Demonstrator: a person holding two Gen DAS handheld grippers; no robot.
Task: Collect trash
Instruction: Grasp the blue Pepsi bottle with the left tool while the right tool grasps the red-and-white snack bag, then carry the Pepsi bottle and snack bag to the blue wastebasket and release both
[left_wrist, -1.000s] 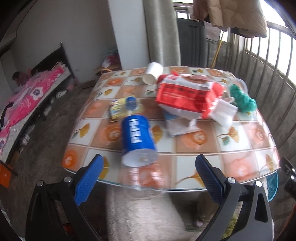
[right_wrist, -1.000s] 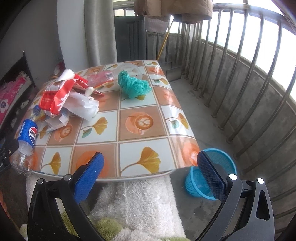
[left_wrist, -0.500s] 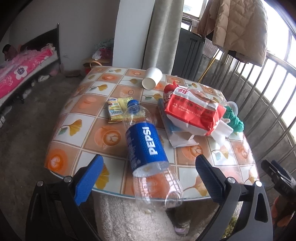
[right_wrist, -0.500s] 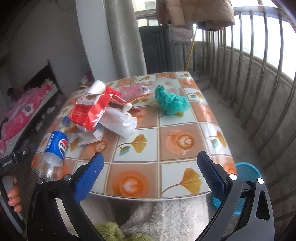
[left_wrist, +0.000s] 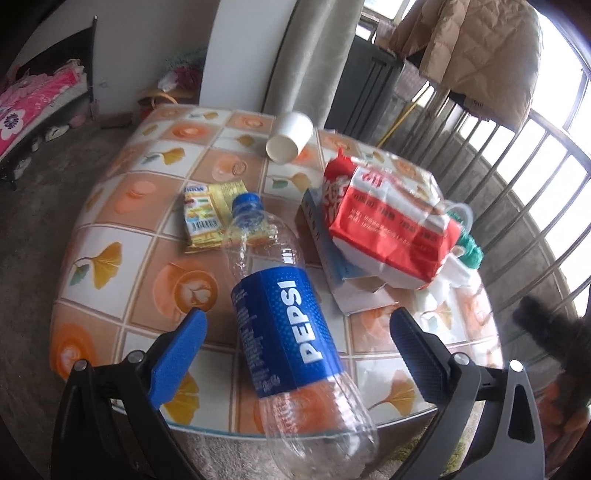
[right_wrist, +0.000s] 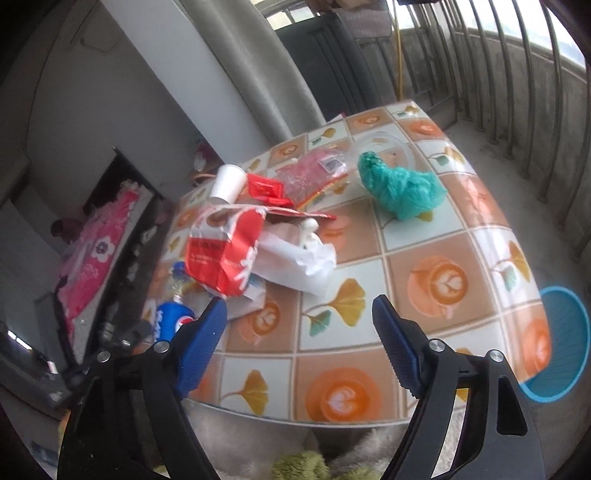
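Clear-plastic Pepsi bottle: overhangs table edge; left gripper, right gripper wide, empty; nudge risks fall.

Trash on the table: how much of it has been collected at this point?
None looks collected yet. The bottle, cup, red bag, yellow packet and green wad all lie on the table. The left tool is open around the bottle; the right tool is open and empty. The blue bin sits beside the table.
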